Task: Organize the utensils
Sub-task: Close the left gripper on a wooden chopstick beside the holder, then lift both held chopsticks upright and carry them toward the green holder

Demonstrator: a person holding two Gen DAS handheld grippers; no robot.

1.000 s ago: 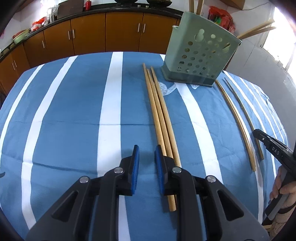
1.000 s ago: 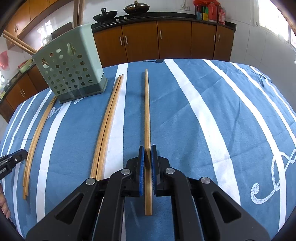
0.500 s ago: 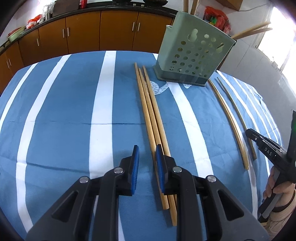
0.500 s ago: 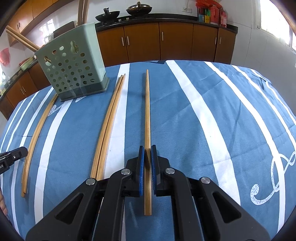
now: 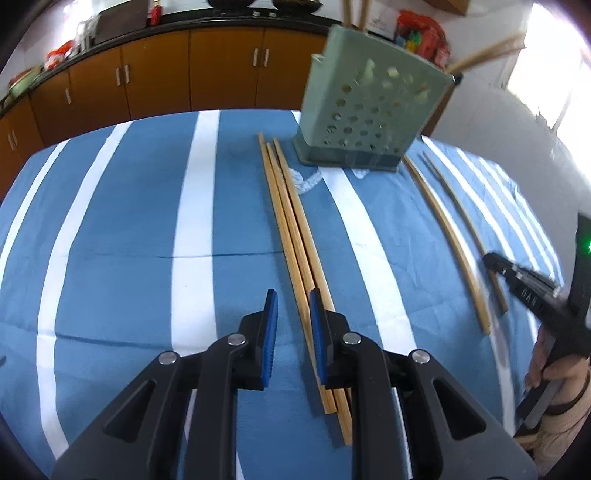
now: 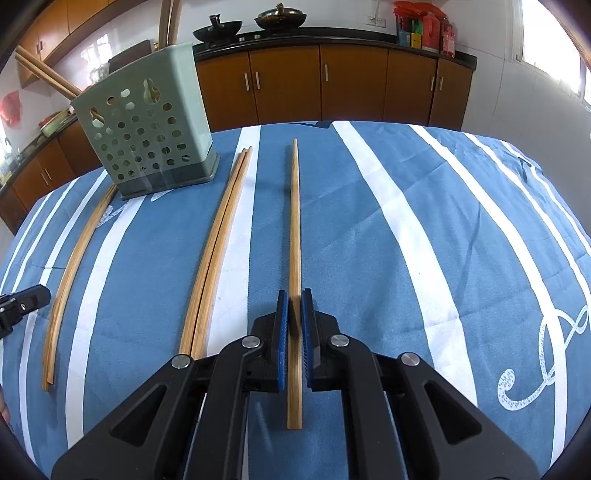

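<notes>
Chopstick (image 6: 294,236): lying on striped table (image 6: 369,240), being clamped by right tongs (image 6: 294,325) | left tongs (image 5: 291,325): gaping over chopstick trio (image 5: 295,229) | step: pickup | next: lifting, tipping upright into green holder (image 6: 147,125).

a home kitchen: brown cabinets (image 6: 288,85) run behind the bench (image 6: 388,229), with woks (image 6: 280,16) on the dark counter above them and jars (image 6: 424,29) beside the woks.

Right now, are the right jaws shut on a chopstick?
Yes, shut: the right gripper pinches one chopstick, blue pads against both sides.
</notes>
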